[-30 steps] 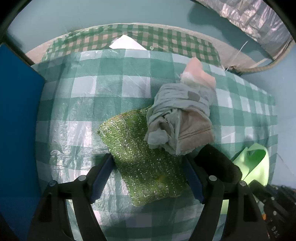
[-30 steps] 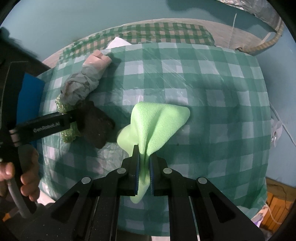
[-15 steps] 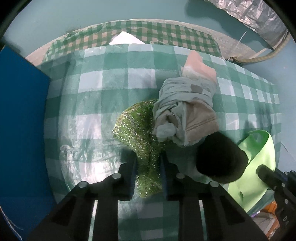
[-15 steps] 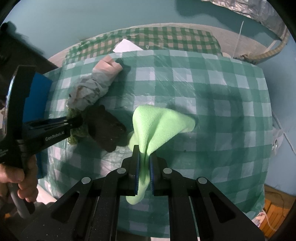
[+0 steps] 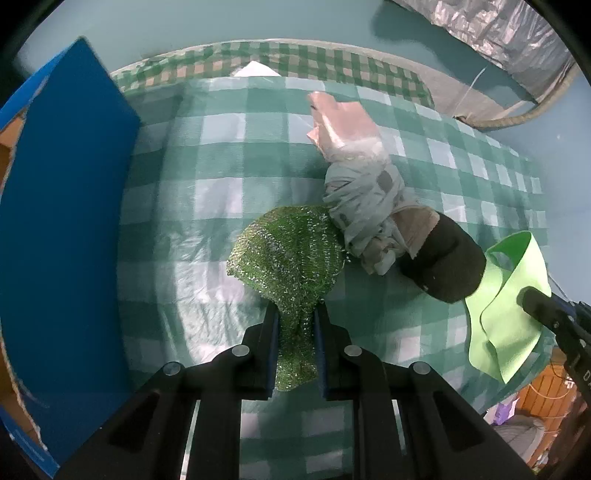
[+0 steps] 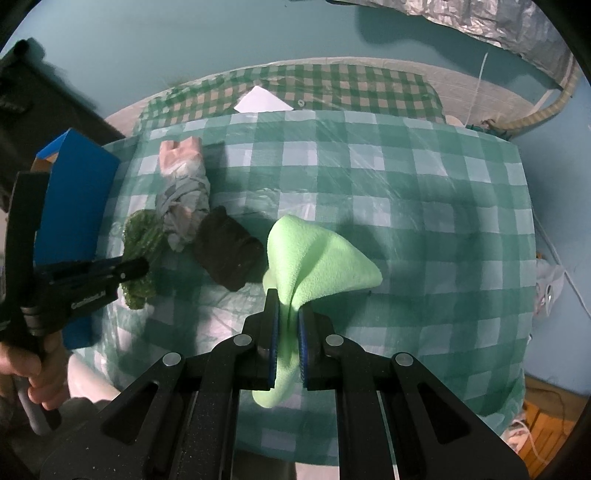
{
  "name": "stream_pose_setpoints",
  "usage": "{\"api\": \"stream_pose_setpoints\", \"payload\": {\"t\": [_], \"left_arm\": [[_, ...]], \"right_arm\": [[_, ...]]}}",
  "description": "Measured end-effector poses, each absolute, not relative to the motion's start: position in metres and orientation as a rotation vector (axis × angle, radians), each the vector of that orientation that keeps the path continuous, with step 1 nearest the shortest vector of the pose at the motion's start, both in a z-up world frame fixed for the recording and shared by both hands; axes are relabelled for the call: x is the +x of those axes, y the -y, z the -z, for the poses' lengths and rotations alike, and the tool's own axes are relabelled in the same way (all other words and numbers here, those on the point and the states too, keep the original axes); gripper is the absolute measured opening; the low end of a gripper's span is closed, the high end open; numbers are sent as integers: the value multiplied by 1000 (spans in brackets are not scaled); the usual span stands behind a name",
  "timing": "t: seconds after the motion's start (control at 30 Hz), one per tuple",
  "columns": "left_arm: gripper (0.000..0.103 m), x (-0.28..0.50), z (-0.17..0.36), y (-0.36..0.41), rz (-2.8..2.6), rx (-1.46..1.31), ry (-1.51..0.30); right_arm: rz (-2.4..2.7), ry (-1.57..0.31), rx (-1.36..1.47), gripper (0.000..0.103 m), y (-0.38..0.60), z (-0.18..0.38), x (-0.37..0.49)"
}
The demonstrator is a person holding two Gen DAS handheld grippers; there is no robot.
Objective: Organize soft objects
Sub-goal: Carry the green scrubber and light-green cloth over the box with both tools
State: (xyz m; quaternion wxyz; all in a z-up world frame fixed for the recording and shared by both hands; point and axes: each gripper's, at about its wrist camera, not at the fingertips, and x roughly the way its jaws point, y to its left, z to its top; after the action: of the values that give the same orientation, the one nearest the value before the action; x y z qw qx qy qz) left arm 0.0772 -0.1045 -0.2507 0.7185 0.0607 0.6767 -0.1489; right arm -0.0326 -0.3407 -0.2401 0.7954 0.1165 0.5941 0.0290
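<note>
My left gripper (image 5: 295, 314) is shut on a glittery green scrub cloth (image 5: 288, 254) and holds it lifted above the checked table (image 5: 221, 192). It shows from the side in the right wrist view (image 6: 138, 243). My right gripper (image 6: 288, 310) is shut on a light green fleece cloth (image 6: 317, 262), lifted off the table; it also shows in the left wrist view (image 5: 506, 302). A grey rolled cloth bundle (image 5: 365, 206) with a pink end lies mid-table, touching a dark brown cloth (image 5: 447, 266).
A blue box (image 5: 62, 229) stands at the table's left edge, also in the right wrist view (image 6: 74, 199). A white paper (image 6: 264, 101) lies at the far edge. Silver foil sheeting (image 5: 491, 33) hangs at the back right.
My left gripper closed on the green scrub cloth and raised it, bunching it up. My right gripper rose and pulled back a little with the fleece cloth.
</note>
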Motion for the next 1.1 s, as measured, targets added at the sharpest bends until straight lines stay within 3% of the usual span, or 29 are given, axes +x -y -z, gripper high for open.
{"api": "stream_pose_setpoints", "payload": {"t": [1.1], "left_arm": [[17,48,149,31,375,181,-1287]], "right_arm": [[-185,-1168,178,9,250,166,-27]]}}
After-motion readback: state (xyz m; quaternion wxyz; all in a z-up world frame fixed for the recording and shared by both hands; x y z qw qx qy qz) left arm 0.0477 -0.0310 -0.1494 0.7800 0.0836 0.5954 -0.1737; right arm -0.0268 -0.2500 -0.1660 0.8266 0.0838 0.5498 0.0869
